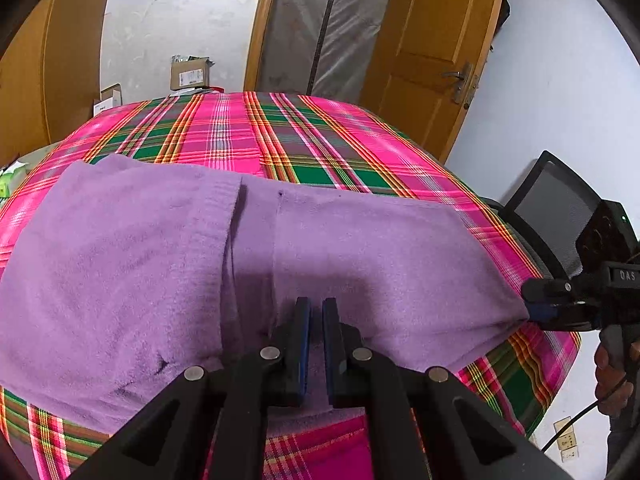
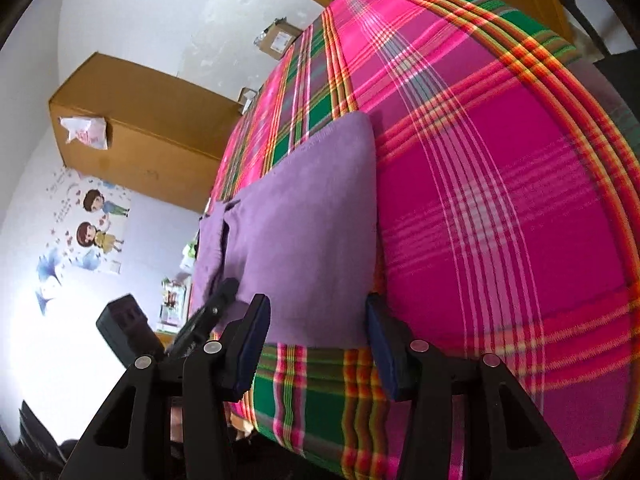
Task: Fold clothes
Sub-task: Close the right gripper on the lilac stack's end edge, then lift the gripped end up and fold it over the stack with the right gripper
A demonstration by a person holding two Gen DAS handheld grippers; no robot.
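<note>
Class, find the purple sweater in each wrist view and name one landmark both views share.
Left wrist view: purple sweater fills the middle, spread across the bed.
Right wrist view: purple sweater sits centre-left, on the bed.
Shared landmark: the cardboard box beyond the bed's far end.

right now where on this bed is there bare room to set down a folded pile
The far half of the pink and green plaid bedspread is bare, between the purple knitted garment and the cardboard boxes at the wall. The near edge is crowded: garment, left gripper and right gripper.
</note>
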